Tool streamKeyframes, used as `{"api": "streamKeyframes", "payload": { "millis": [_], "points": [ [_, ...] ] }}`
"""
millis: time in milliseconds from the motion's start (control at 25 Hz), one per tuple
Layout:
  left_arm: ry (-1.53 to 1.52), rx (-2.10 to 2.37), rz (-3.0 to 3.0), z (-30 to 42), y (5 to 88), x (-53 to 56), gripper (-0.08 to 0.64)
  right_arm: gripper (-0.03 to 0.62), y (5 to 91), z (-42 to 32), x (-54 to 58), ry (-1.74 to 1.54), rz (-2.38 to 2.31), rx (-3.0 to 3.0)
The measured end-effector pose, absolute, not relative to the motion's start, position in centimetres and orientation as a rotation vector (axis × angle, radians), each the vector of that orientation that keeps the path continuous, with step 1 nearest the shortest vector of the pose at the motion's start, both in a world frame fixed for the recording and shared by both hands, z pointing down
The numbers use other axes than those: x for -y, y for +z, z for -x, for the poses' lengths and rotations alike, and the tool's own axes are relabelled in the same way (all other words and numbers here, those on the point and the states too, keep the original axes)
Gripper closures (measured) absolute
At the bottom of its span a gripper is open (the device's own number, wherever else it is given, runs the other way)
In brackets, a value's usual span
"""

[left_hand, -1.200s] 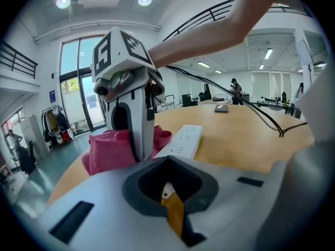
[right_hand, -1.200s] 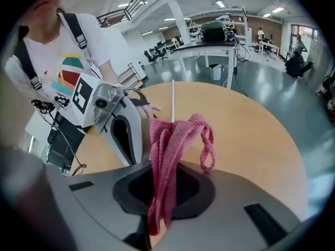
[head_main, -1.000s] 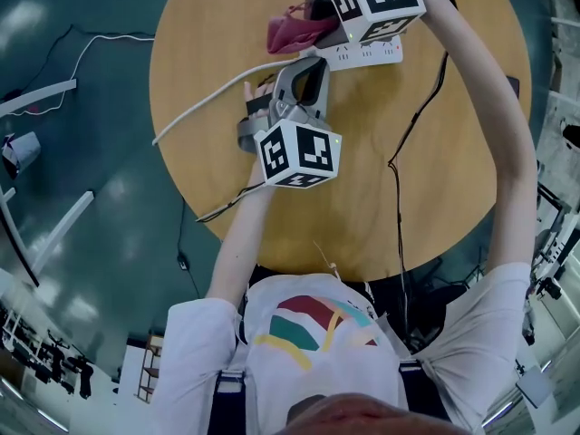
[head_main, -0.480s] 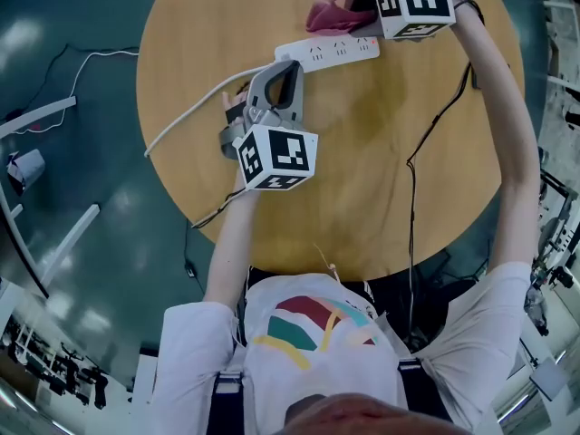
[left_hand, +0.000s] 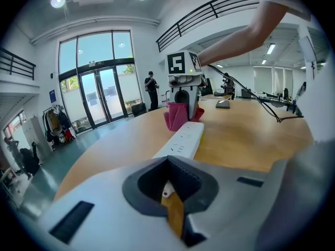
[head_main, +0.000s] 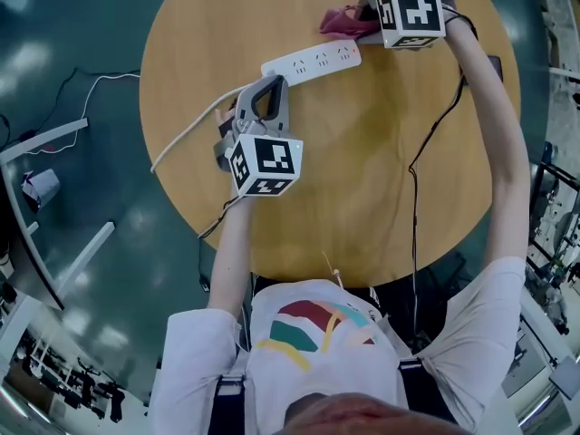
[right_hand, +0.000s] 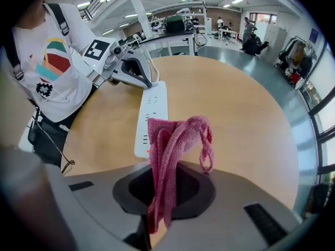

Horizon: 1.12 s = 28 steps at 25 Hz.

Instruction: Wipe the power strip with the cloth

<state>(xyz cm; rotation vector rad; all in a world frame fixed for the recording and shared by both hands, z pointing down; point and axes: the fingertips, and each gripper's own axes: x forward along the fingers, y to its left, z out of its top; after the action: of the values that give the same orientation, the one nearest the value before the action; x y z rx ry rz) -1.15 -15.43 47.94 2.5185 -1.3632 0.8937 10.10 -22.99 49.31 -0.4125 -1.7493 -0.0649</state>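
A white power strip (head_main: 313, 62) lies on the round wooden table (head_main: 381, 188), its white cord (head_main: 186, 134) running off the left edge. My left gripper (head_main: 269, 82) sits at the strip's cord end with its jaws closed; a bit of white shows between them, which looks like the cord. In the left gripper view the strip (left_hand: 180, 143) runs away from my left gripper (left_hand: 170, 192). My right gripper (right_hand: 159, 192) is shut on a pink cloth (right_hand: 172, 140), held at the strip's far end (right_hand: 152, 114). In the head view the cloth (head_main: 343, 21) is just past that end.
A black cable (head_main: 426, 143) hangs from the right gripper across the table. A dark flat object (left_hand: 222, 104) lies near the table's far right edge. White rails and cables lie on the teal floor (head_main: 82, 198) to the left.
My right gripper has carried the cloth along the strip from near its middle to its far end, away from the left gripper. The left gripper stays at the cord end.
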Motion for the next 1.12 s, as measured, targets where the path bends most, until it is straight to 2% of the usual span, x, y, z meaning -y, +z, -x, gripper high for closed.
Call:
{"api": "streamKeyframes", "payload": {
  "millis": [360, 520, 640, 760, 1120],
  "points": [
    [0.933, 1.321, -2.515, 1.3, 47.9, 15.8, 0.52, 0.554, 44.9, -10.3, 24.8, -0.166, -0.166, 2.059],
    [0.787, 1.371, -2.491, 1.7, 46.7, 15.5, 0.52, 0.554, 40.4, -10.9, 22.1, -0.126, -0.625, 2.228],
    [0.504, 1.63, -2.486, 3.1, 41.0, 14.0, 0.52, 0.554, 36.5, -11.9, 17.9, -0.002, -0.945, 2.357],
    [0.258, 1.675, -2.486, 2.2, 35.0, 11.9, 0.52, 0.554, 33.1, -13.5, 12.6, 0.037, -1.172, 2.404],
    [-0.027, 1.664, -2.638, -2.0, 23.0, 1.6, 0.52, 0.554, 24.4, -14.3, -2.0, 0.228, -1.593, 2.661]
  ]
}}
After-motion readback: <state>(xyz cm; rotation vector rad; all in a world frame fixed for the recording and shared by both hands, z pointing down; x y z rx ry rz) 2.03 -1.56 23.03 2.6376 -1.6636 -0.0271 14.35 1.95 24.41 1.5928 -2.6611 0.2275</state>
